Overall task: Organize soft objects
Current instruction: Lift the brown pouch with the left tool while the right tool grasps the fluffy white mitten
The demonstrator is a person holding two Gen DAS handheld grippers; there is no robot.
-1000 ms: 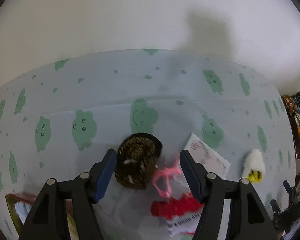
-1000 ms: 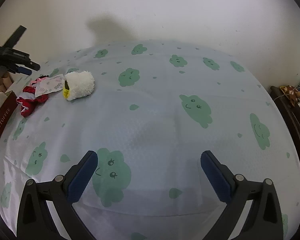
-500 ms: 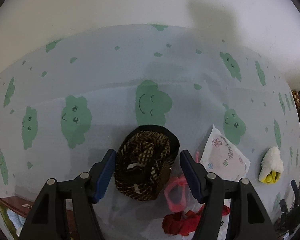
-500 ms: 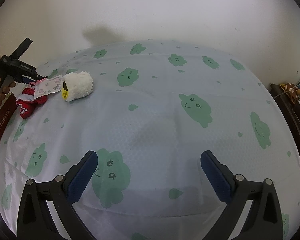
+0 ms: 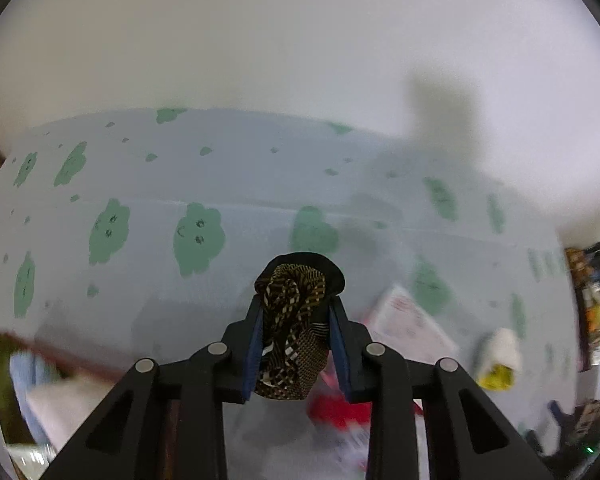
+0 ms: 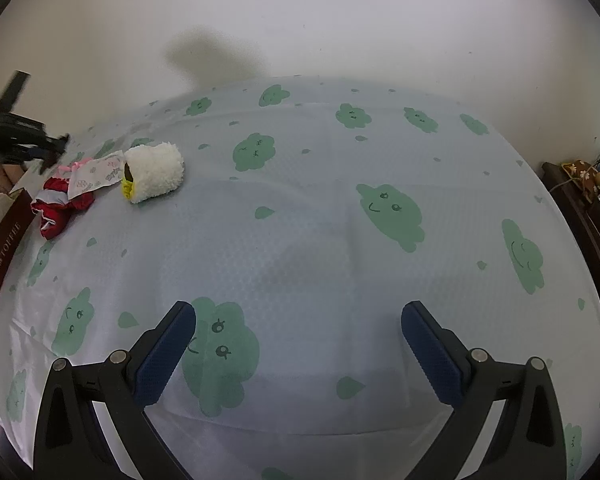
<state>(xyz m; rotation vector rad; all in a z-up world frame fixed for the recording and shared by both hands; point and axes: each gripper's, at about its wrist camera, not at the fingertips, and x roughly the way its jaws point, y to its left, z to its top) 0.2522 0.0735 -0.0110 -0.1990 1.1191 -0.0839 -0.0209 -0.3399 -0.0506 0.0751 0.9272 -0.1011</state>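
Brown patterned cloth grabbed, the rest of the pile still waiting

The left gripper [image 5: 296, 344] has just been closing and its jaws are now clamped on the brown patterned cloth [image 5: 294, 320], which looks lifted off the bed sheet [image 6: 300, 240], though blur makes that hard to call. Beside the cloth sit the red garment [image 6: 58, 208], floral pouch [image 6: 96, 172] and white fluffy sock [image 6: 154, 172], all unsorted. The right gripper [image 6: 298, 344] hangs over bare sheet, well away, jaws apart and empty.

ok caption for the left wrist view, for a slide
Left gripper shut on a brown patterned cloth above the cloud-print sheet.
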